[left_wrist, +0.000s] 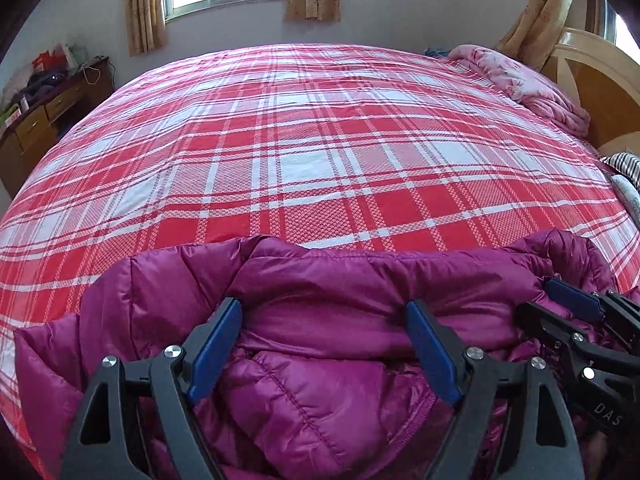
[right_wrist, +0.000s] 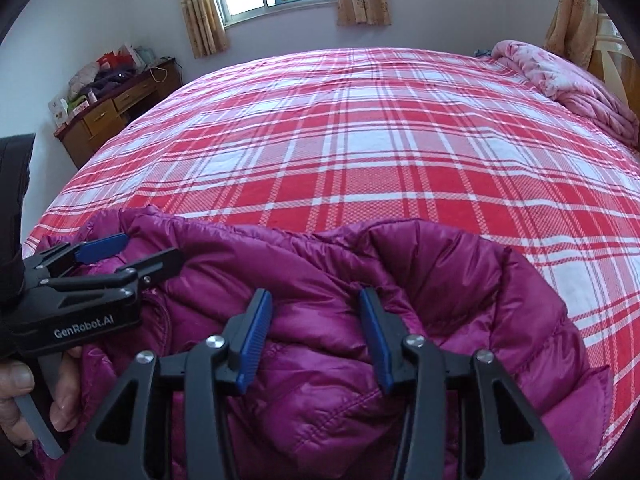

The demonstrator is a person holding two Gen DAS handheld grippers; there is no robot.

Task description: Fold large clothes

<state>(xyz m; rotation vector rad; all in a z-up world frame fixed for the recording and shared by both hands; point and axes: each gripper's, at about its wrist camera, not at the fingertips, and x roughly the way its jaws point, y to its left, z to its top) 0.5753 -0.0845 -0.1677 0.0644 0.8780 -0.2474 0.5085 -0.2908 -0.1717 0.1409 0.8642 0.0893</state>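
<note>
1. Looking down along my left jaws [left_wrist: 326, 340], I see them spread wide over the purple puffy jacket [left_wrist: 320, 360], which lies bunched on the near edge of the bed [left_wrist: 320, 140].
2. A raised fold of the jacket runs between the two blue pads [left_wrist: 216, 344], but I see no pad pressing into it.
3. My right jaws [right_wrist: 316, 340] stand narrower, about half apart, with a rumpled ridge of the jacket [right_wrist: 400, 280] between their pads; I cannot tell whether they pinch the cloth.
4. Just right of my left jaws, the right tool [left_wrist: 580, 320] sits low over the jacket's edge.
5. Left of my right jaws, the left tool [right_wrist: 80, 292] lies over the jacket, a hand [right_wrist: 24, 392] on its trigger.
6. Beyond both jaws the red plaid sheet stretches bare to the far side.
7. Far right of the jaws, a pink quilt [left_wrist: 532, 88] is heaped by the headboard [left_wrist: 592, 80].
8. Far left, a wooden desk [right_wrist: 116, 112] is piled with clutter.
</note>
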